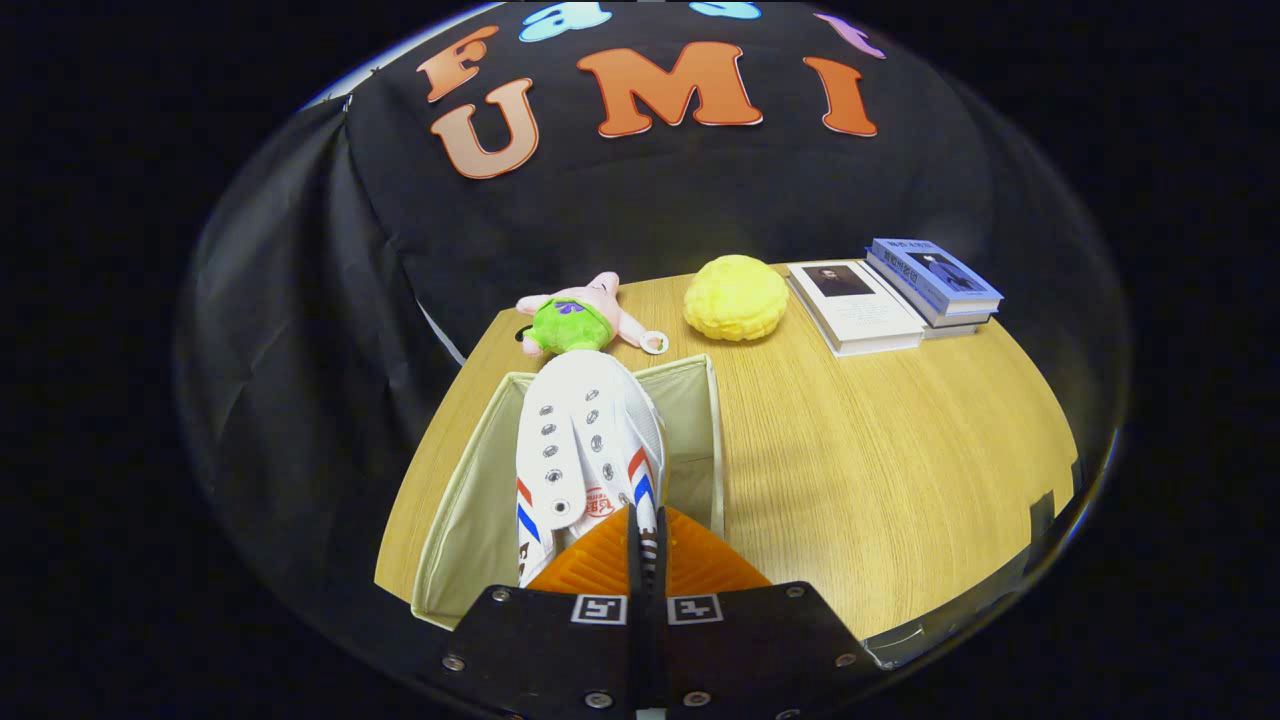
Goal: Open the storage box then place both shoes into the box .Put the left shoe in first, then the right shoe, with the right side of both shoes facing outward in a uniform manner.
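Got my jaws (640,520) clenched on the white shoe's (585,440) collar so it hangs toe-first over the open storage box (460,500) on the counter (880,470), lined up for dropping in.

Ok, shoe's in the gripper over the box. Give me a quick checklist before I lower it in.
1. Grip: the gripper is closed on the heel end of the white shoe, fingers nearly together. Ok.
2. Storage box open: top open, pale lining visible. Ok.
3. Shoe over the opening: its body hangs between the box walls, toe pointing away toward the plush toy. Ok.
4. Other shoe already inside: the held shoe hides the box floor. Cannot tell.
5. Left or right shoe, and which side faces outward: cannot tell.
6. Table beside the box: yellow ball and books sit well beyond it. Ok.
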